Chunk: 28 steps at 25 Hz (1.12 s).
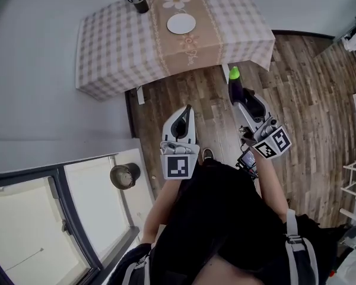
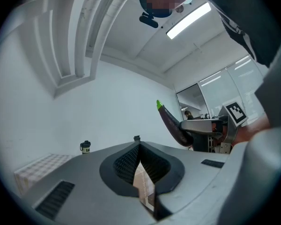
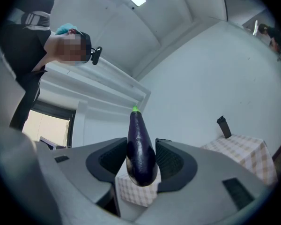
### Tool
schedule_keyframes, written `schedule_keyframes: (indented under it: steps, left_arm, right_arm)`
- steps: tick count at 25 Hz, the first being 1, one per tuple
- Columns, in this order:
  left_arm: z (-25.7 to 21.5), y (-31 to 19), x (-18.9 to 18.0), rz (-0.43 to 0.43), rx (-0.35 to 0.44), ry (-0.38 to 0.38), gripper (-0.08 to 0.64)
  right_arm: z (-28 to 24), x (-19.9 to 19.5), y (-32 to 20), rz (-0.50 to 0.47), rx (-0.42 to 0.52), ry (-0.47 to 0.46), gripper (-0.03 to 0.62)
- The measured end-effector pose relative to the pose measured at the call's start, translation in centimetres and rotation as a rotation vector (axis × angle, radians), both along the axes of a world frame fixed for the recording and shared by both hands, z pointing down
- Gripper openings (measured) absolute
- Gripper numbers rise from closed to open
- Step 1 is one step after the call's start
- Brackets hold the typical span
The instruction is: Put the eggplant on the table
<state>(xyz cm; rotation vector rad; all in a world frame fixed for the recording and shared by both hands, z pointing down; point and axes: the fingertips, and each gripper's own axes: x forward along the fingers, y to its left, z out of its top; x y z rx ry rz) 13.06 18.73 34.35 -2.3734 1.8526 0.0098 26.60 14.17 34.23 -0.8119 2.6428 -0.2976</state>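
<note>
Both arms are bent and held out in front of the body, each with a gripper pointing forward. The left gripper [image 1: 187, 111] sits close to the torso, its marker cube [image 1: 179, 166] facing up. In its own view its jaws meet at the tips, with nothing between them. The left forearm [image 1: 158, 211] runs back along the person's side. The right gripper [image 1: 240, 97] reaches farther out and angles slightly left. Its jaws clamp the thick end of an eggplant [image 3: 139, 146], whose green tip points away from the person. The bare right forearm [image 1: 271, 180] slopes back to the shoulder.
</note>
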Motion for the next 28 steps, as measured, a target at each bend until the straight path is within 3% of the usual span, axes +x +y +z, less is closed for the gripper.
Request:
schedule_keyframes:
  steps: [4,12,16,21,25,28]
  left_arm:
    - [1.6,-4.4,-1.8,0.016,-0.041,0.053,0.009]
    - [0.8,-15.3,-5.7,0.096,-0.011,0.051,0.009]
    - [-0.3,-20.2,-9.3,0.123,-0.011,0.036,0.009]
    - [1.7,-26.5,-14.4,0.131,-0.021,0.031,0.009]
    - [3.7,-30.0,-18.4,0.128,-0.054,0.000,0.009]
    - [4.9,-31.8,-20.6,0.108,-0.048,0.031,0.009]
  right_arm:
    - [0.5,-1.3,-3.7,0.026,0.000,0.025,0.199]
    - [-1.1,-4.5,-13.2,0.089,0.005,0.064,0.199]
    - [-3.1,-7.3,-18.2,0.133,0.016,0.086,0.199]
    - [-2.3,-11.0,-25.2,0.168,0.017,0.093,0.199]
    - [-2.6,-13.2,-28.2,0.185,0.027,0.105,0.199]
    - [-2.5,-14.1,-29.6,0.191,0.026,0.132,0.199]
